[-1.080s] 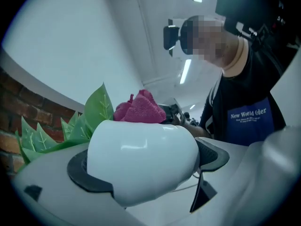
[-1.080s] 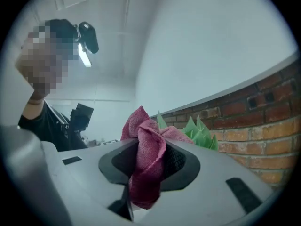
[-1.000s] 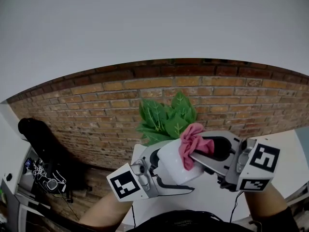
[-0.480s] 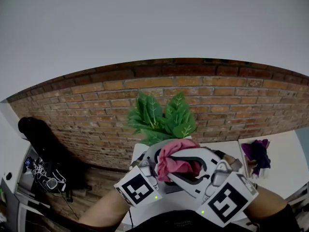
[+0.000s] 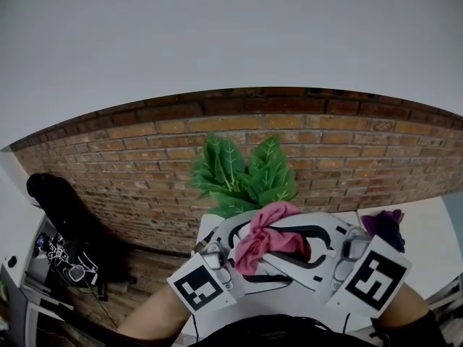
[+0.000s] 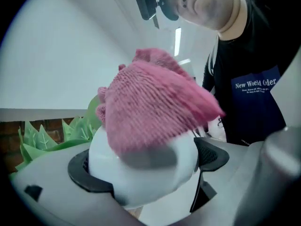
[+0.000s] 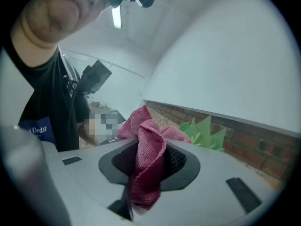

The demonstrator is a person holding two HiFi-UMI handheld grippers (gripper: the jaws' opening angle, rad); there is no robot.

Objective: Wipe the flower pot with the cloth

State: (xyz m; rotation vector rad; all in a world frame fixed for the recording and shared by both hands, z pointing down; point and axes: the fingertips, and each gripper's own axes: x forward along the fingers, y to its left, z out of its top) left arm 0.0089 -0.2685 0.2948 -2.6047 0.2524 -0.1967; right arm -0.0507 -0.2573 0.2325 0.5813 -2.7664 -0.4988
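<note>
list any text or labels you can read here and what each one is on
"New World Order": white print on the person's dark shirt in the left gripper view; the letters are soft and the last word is uncertain.
"Order": the same print, cut off at the edge, in the right gripper view.
The smaller line under that print is too small to read.
The left gripper's cube and right gripper's cube show black square patterns, no words.

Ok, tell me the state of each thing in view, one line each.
left tongs: shut on the flower pot.
right tongs: shut on the cloth.
flower pot: clamped in the left tongs, cloth lying against it.
cloth: bunched, pinched in the right tongs, on the pot.
leaves: sticking up from the pot.
purple bundle: lying on the white table, apart from both tongs.
</note>
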